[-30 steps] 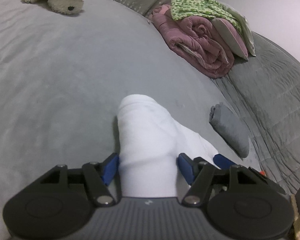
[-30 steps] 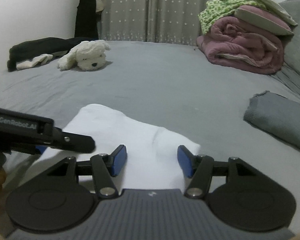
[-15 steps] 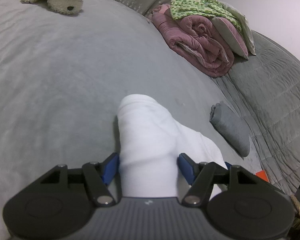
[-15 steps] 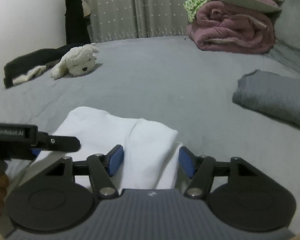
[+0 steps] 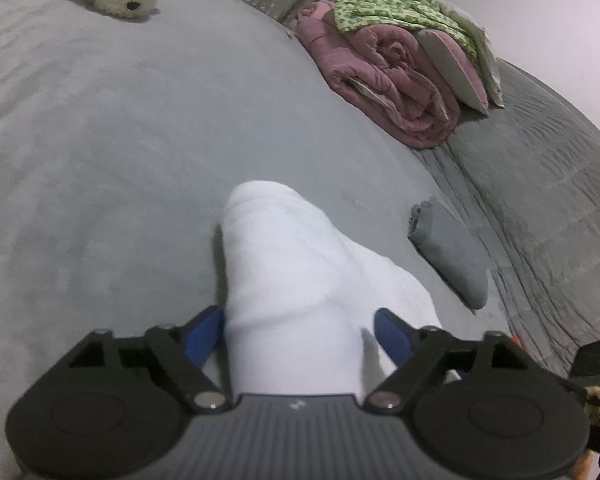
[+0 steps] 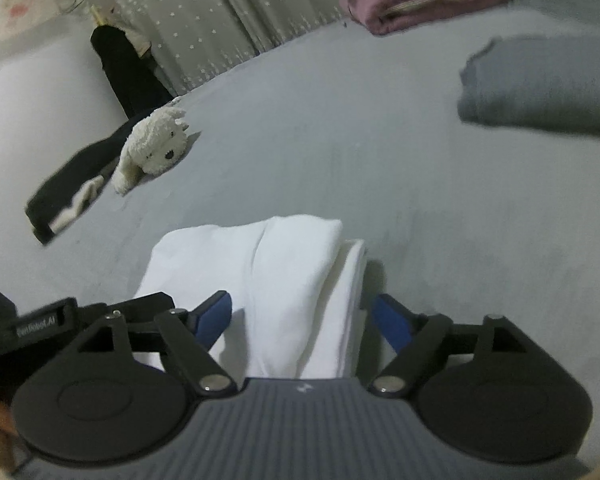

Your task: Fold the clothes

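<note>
Left wrist view: your left gripper [image 5: 300, 332] has its jaws spread wide on either side of the folded white garment [image 5: 300, 276], which lies on the grey bed [image 5: 100, 168] with its layers stacked. In the right wrist view your right gripper [image 6: 302, 316] is likewise open, its blue pads clear of the cloth's edges. A folded grey garment [image 6: 540, 84] sits well apart to the right, a white plush dog [image 6: 156, 148] farther back, and a rolled pink quilt [image 5: 388, 84] near the curtain.

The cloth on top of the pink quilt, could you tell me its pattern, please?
Green and white checks, clearest in the left wrist view.
</note>
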The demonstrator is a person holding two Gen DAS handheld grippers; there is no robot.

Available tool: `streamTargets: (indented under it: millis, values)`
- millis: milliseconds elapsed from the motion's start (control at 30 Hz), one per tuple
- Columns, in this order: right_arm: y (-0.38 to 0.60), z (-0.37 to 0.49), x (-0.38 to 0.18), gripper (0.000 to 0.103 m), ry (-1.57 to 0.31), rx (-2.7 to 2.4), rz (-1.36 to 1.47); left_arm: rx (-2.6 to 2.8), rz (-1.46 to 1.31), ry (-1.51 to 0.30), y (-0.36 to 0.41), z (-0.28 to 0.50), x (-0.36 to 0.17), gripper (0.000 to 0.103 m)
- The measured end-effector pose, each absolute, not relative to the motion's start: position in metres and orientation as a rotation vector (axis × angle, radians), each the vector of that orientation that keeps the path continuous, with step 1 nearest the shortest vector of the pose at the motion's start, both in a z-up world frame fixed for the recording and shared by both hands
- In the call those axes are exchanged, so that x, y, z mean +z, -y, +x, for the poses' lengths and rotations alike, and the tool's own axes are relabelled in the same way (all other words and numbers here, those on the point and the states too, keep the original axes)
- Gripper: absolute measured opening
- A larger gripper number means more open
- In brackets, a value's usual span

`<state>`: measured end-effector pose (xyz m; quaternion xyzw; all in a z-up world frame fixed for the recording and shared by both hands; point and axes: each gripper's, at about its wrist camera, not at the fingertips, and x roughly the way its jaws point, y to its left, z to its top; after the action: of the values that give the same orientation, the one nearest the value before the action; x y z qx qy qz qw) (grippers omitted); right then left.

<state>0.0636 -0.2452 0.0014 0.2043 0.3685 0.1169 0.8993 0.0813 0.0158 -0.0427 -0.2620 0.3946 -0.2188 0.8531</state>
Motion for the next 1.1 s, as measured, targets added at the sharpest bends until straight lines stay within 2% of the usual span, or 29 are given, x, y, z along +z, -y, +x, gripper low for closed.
streamTargets:
  millis: [100, 567, 1100]
  values:
    - [0.25, 0.063, 0.0, 0.091, -0.781, 0.256, 0.475, -0.467, -0.544, -0.832, -0.014, 0.081, -0.042, 0.093]
    - [0.254, 0.062, -0.002, 0.094, -0.838, 0.253, 0.472, -0.476, -0.514, -0.833, -0.01, 0.081, -0.041, 0.094]
    - [0.265, 0.066, -0.004, 0.093, -0.872, 0.296, 0.567, -0.475, -0.514, -0.838, -0.008, 0.08, -0.041, 0.092]
